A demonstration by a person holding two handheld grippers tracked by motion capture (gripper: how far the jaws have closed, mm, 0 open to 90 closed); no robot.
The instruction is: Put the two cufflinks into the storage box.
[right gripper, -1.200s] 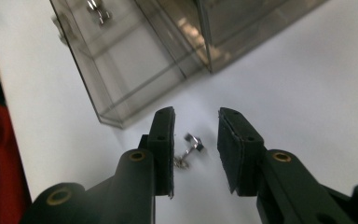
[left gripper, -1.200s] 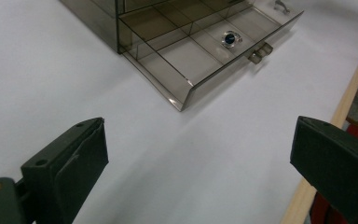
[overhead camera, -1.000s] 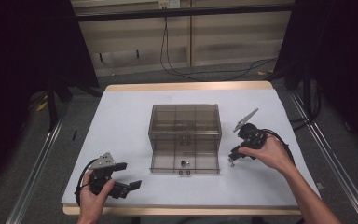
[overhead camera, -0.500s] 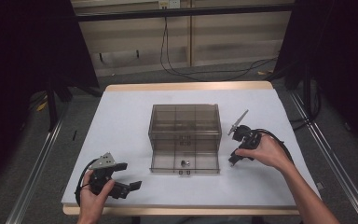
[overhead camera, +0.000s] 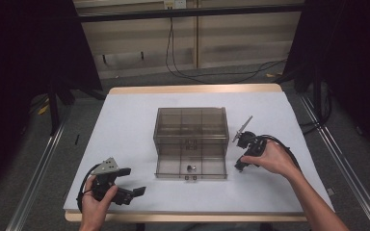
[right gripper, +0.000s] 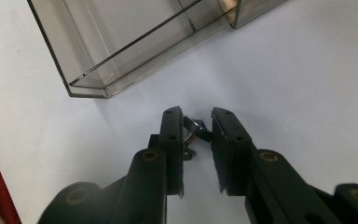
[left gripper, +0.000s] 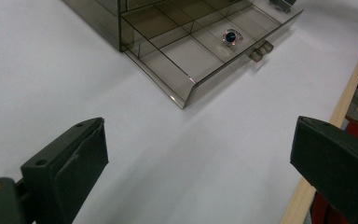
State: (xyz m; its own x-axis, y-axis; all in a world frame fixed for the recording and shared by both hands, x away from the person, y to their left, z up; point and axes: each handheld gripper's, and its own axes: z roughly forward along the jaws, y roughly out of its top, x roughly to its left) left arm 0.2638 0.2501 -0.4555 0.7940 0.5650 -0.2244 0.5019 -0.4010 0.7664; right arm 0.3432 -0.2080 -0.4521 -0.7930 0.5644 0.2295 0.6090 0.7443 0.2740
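Between the right gripper's narrowed jaws, a small metal ring sat just above the white table, beside the open drawer of a smoky plastic organizer, another ring lay inside the drawer, left gripper spread wide, empty, near the front edge.

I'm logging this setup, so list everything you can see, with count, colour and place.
Drawer box: one, smoky clear plastic, table centre.
Drawer: one, same plastic, pulled out toward the person.
Ring in drawer: one, silvery with a dark stone, middle compartment.
Ring in right tongs: one, silvery, just above the table right of the drawer.
Table: one, white top, wooden edge.
Left tongs: black, open, front left.
Right tongs: black, closed on that ring.
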